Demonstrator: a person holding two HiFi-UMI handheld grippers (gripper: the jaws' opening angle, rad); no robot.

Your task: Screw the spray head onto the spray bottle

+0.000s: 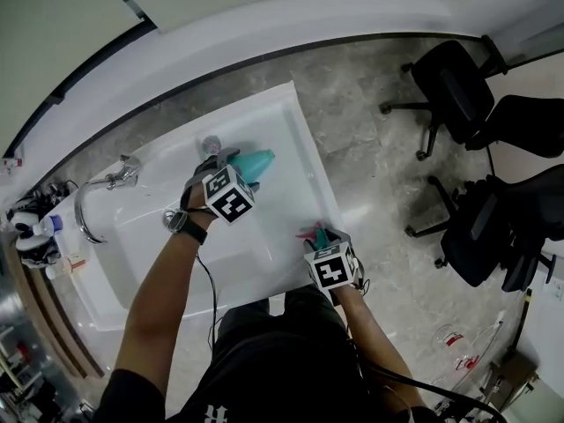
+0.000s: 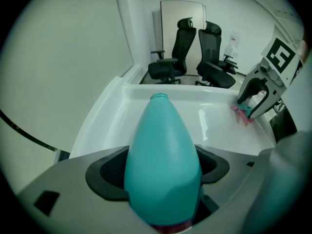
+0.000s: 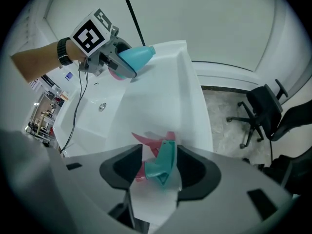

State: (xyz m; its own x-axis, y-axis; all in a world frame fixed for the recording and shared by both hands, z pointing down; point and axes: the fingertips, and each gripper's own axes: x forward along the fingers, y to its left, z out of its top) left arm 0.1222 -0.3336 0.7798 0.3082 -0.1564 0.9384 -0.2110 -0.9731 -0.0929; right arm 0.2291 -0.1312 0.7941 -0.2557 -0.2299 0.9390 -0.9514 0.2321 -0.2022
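Where the head view starts at its left edge, a cluster of small bottles [image 1: 40,232] stands beside a white sink [image 1: 256,258], and a chrome faucet [image 1: 104,186] arches over the basin. A drain [image 3: 101,106] is set in the basin floor.

Left of centre, the left gripper [image 1: 227,167] points steeply down over the sink. Its jaws are spread wide and clamped on the broad lower body of the teal spray bottle [image 2: 163,160], with a pad pressing on each side. The bottle is held clear of the sink surface. It tapers away from the gripper, and its bare, uncapped neck is aimed toward the sink's far right corner. A narrow pink band shows at the bottle's base.

Right of centre, the right gripper [image 1: 322,239] also points steeply down, at the flat white surface near the sink's right rim. Its jaws stand apart and grip nothing. The teal-and-pink spray head [image 3: 165,161] lies on that surface between the two pads, with its teal body toward the right pad and its pink parts toward the left. A gap shows beside the left pad. The spray head and the spray bottle are well apart.

Further right, past the rim, grey mottled floor [image 1: 370,148] carries black office chairs [image 1: 454,86].
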